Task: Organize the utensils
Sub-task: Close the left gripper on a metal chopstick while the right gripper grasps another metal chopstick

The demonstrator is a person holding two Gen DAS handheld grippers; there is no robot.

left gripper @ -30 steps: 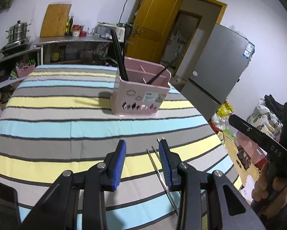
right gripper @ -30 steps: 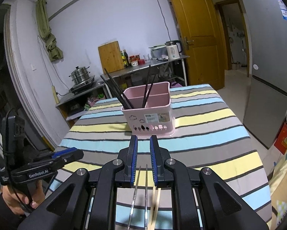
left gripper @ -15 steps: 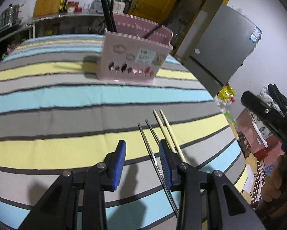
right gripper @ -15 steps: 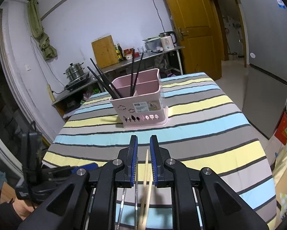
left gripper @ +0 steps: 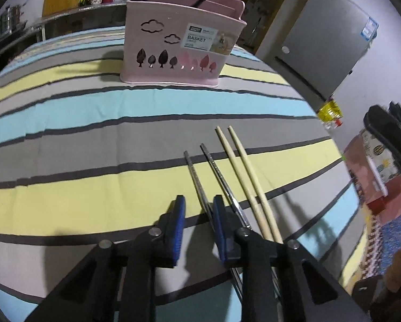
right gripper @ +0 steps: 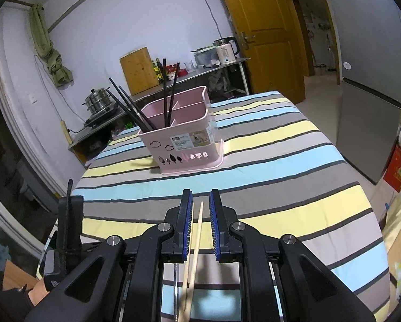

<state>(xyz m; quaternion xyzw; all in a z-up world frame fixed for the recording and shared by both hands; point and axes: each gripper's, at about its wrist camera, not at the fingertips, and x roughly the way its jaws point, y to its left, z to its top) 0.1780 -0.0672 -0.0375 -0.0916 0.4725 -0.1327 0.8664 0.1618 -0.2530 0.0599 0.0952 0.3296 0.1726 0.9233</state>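
A pink utensil basket [left gripper: 183, 40] stands on the striped tablecloth [left gripper: 66, 112] and holds several black chopsticks [right gripper: 128, 107]. It also shows in the right wrist view [right gripper: 184, 136]. Two metal chopsticks [left gripper: 197, 179] and two wooden chopsticks [left gripper: 243, 166] lie on the cloth. My left gripper [left gripper: 197, 212] is open, low over the cloth, with the left metal chopstick passing between its fingers. My right gripper [right gripper: 200, 206] is open above the wooden chopsticks [right gripper: 196, 230], which show between its fingers.
A grey fridge [right gripper: 372, 94] stands to the right of the table, next to a yellow door [right gripper: 256, 26]. A counter [right gripper: 200, 67] with a kettle, bottles and a cutting board runs behind the table. The table's right edge [left gripper: 342, 166] is close to the chopsticks.
My left gripper has dropped low and forward, closing in on the metal chopsticks. My right gripper has moved so the wooden chopsticks lie between its fingers.
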